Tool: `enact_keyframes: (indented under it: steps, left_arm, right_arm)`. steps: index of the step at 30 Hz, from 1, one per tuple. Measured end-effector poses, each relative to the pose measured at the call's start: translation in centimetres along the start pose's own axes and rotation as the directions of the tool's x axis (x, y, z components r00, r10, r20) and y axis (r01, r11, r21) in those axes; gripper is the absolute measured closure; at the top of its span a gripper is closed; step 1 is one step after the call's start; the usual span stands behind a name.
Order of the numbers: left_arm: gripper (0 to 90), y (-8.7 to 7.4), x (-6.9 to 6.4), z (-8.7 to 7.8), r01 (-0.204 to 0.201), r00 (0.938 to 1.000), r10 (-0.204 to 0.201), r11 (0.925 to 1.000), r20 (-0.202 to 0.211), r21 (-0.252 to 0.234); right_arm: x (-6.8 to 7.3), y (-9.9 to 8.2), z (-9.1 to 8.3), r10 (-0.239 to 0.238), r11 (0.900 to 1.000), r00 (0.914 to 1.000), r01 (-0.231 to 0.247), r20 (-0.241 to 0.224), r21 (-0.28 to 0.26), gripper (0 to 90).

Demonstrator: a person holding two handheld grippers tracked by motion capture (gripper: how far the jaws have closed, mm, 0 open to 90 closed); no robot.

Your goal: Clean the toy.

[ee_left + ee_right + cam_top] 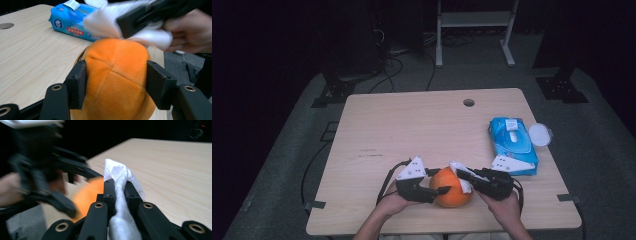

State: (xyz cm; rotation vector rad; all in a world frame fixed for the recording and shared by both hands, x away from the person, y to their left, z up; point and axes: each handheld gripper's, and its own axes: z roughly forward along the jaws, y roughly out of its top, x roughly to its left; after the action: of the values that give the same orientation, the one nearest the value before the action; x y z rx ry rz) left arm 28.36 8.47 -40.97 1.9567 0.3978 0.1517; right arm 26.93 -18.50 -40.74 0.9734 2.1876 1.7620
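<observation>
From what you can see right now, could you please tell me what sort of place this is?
Probably a lab or recording workspace, not a home: a bare wooden table stands on grey carpet, with loose cables and a metal stand's legs in the dark behind.

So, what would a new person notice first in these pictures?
First the orange plush ball at the table's near edge, gripped between the jaws of the left tool. Next, the white wipe pinched in the right tool, pressed against the ball's top. The blue wipes pack, lid open, lies at the table's right edge.
</observation>
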Motion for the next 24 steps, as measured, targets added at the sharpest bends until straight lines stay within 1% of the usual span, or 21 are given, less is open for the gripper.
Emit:
enact_keyframes:
  steps: [1,2,4,5,6,7,8,10,11,12,13,14,15,16,18,19,20,21,22,23,24]
  left_arm:
    - [39.8,0.0,0.0,0.0,0.000,1.0000,0.000,1.0000,-0.002,0.003]
    - [39.8,0.0,-0.1,0.0,0.002,1.0000,-0.001,1.0000,-0.004,0.004]
    - [40.0,0.1,-0.1,0.0,-0.005,1.0000,0.005,1.0000,-0.007,0.007]
    - [40.1,0.3,-0.2,0.0,-0.010,0.9999,0.010,0.9999,-0.007,0.010]
    - [40.1,0.4,-0.2,-0.1,-0.007,0.9999,0.007,1.0000,-0.008,0.006]
    - [40.2,0.5,-0.2,-0.3,-0.010,0.9999,0.010,0.9999,-0.012,0.006]
    - [40.2,0.6,-0.1,-0.4,-0.005,0.9998,0.005,1.0000,-0.018,-0.002]
    - [40.2,0.8,0.0,-0.6,0.000,0.9995,0.000,1.0000,-0.033,0.000]
    - [39.8,0.8,0.1,-0.7,0.001,0.9993,-0.001,1.0000,-0.038,0.004]
    - [39.2,0.7,0.1,-0.7,0.004,0.9992,-0.004,1.0000,-0.040,0.003]
    - [37.7,0.6,0.1,-0.6,0.005,0.9992,-0.006,1.0000,-0.038,-0.005]
    - [37.7,0.5,0.0,-0.6,0.008,0.9993,-0.008,0.9999,-0.038,-0.010]
    - [34.9,0.5,0.0,-0.4,0.009,0.9994,-0.010,0.9998,-0.032,-0.017]
    - [30.8,0.4,0.0,-0.2,0.009,0.9997,-0.009,0.9998,-0.022,-0.015]
    - [21.3,0.3,0.1,0.2,0.000,1.0000,0.000,0.9999,-0.008,0.016]
    - [19.2,0.2,0.2,0.2,0.003,1.0000,-0.003,0.9997,0.006,0.024]
    - [18.1,0.0,0.4,0.1,0.009,0.9999,-0.009,0.9998,0.009,0.016]
    - [18.3,0.0,0.5,0.1,0.015,0.9999,-0.015,0.9998,0.004,0.017]
    - [19.0,-0.1,0.5,0.2,0.017,0.9998,-0.017,0.9997,0.003,0.014]
    - [24.6,-0.1,0.4,0.2,0.004,0.9999,-0.004,0.9999,-0.012,0.014]
    - [24.6,-0.3,0.3,0.3,-0.011,0.9995,0.011,0.9999,-0.029,0.009]
  right_arm:
    - [0.0,0.0,0.0,0.000,1.0000,1.0000,0.000,0.000,0.000,82.1]
    - [-0.8,-0.4,0.0,0.017,0.9998,0.9997,-0.017,0.016,0.013,82.1]
    - [-1.8,-0.8,-0.2,0.053,0.9985,0.9983,-0.053,0.025,0.015,82.0]
    - [-1.8,-0.8,-0.3,0.050,0.9986,0.9983,-0.050,0.029,0.015,82.0]
    - [-1.6,-0.6,-0.4,0.046,0.9989,0.9986,-0.046,0.027,0.010,82.0]
    - [-1.2,-0.3,-0.4,0.047,0.9989,0.9989,-0.047,0.009,-0.002,82.0]
    - [-0.6,0.0,-0.5,0.039,0.9991,0.9991,-0.039,-0.013,-0.015,81.9]
    - [0.4,0.5,-0.3,0.021,0.9993,0.9981,-0.023,-0.058,-0.029,81.9]
    - [0.9,0.4,0.1,-0.004,0.9999,0.9985,0.004,-0.055,-0.017,81.9]
    - [0.6,0.2,0.4,-0.004,1.0000,0.9990,0.004,-0.044,-0.006,81.9]
    - [0.1,-0.2,0.6,0.007,1.0000,0.9995,-0.007,-0.030,0.003,81.9]
    - [0.1,-0.2,0.6,0.007,1.0000,0.9995,-0.007,-0.030,0.003,81.9]
    - [-0.4,-0.6,0.7,0.008,0.9998,0.9999,-0.007,-0.008,0.016,81.8]
    - [-0.9,-0.9,0.7,0.022,0.9995,0.9997,-0.022,0.005,0.024,81.9]
    - [-1.3,-1.1,0.6,0.048,0.9987,0.9988,-0.049,0.009,0.018,81.8]
    - [-1.2,-1.0,0.6,0.029,0.9993,0.9994,-0.029,0.018,0.023,81.8]
    - [-1.1,-0.9,0.6,0.013,0.9995,0.9997,-0.013,0.023,0.028,81.8]
    - [-1.0,-0.9,0.7,0.007,0.9996,0.9997,-0.007,0.023,0.029,81.9]
    - [-1.0,-0.9,0.8,0.013,0.9996,0.9997,-0.014,0.019,0.026,81.8]
    - [-1.1,-0.9,0.8,0.022,0.9995,0.9996,-0.023,0.018,0.024,81.9]
    - [-1.1,-0.9,0.8,0.022,0.9995,0.9996,-0.023,0.018,0.024,81.9]
